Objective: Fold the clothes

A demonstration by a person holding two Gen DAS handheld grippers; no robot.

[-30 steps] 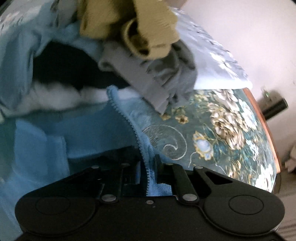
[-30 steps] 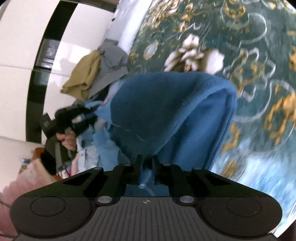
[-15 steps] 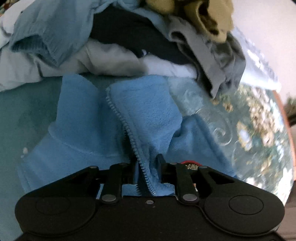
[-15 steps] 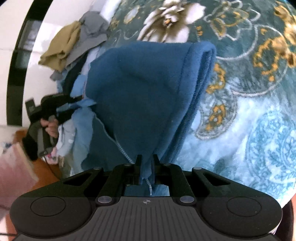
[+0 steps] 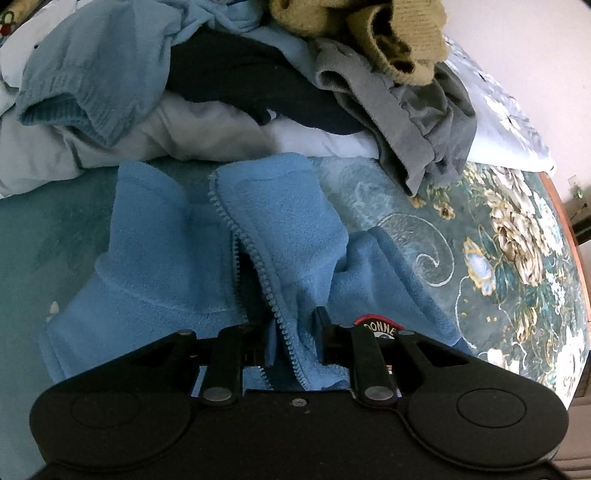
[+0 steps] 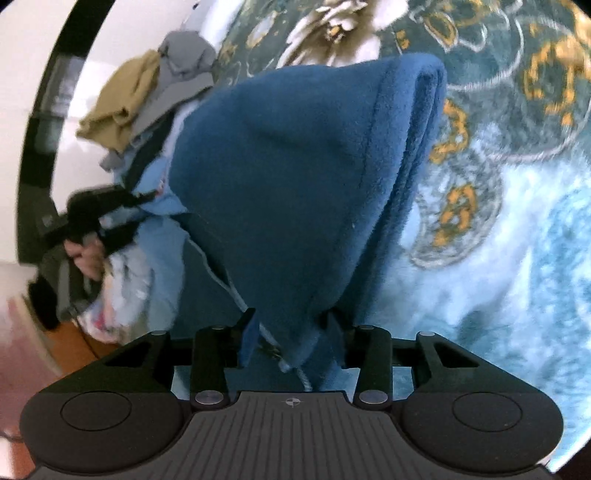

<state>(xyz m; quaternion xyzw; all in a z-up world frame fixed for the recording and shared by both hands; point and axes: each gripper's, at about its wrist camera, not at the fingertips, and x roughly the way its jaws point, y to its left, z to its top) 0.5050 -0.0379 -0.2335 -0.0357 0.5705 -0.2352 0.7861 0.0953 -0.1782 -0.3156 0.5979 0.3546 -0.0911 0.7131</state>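
The blue fleece (image 5: 280, 236) lay on the floral bedspread (image 5: 509, 236), just in front of a heap of clothes (image 5: 207, 92). In the left wrist view its collar stood up with the zipper (image 5: 255, 254) running down between the two collar halves and into the left gripper (image 5: 293, 332). That gripper's jaws were only a little apart, with the zipper edge and a fold of fleece between them; the fabric filled the gap and both fingers seemed to press on it. A red and white label (image 5: 378, 325) showed on the fleece just behind the gripper's right finger. In the heap, a mustard knit (image 5: 388, 33) sat on top of a grey garment (image 5: 413, 122), which draped over the heap's right side down onto the bedspread; a dark navy piece (image 5: 251, 81) and a pale blue ribbed cuff (image 5: 62, 99) lay further left. In the right wrist view the fleece (image 6: 295, 184) rose as a tent from the right gripper (image 6: 291, 332) toward the heap. The right gripper's jaws were opening, with the hem and a zipper end between them; the fabric hung loosely in the gap and the fingers stood clear of most of it. At the left of that view a hand (image 6: 86, 254) gripped the other, blurred gripper beside the heap, against a white wall (image 6: 110, 44).
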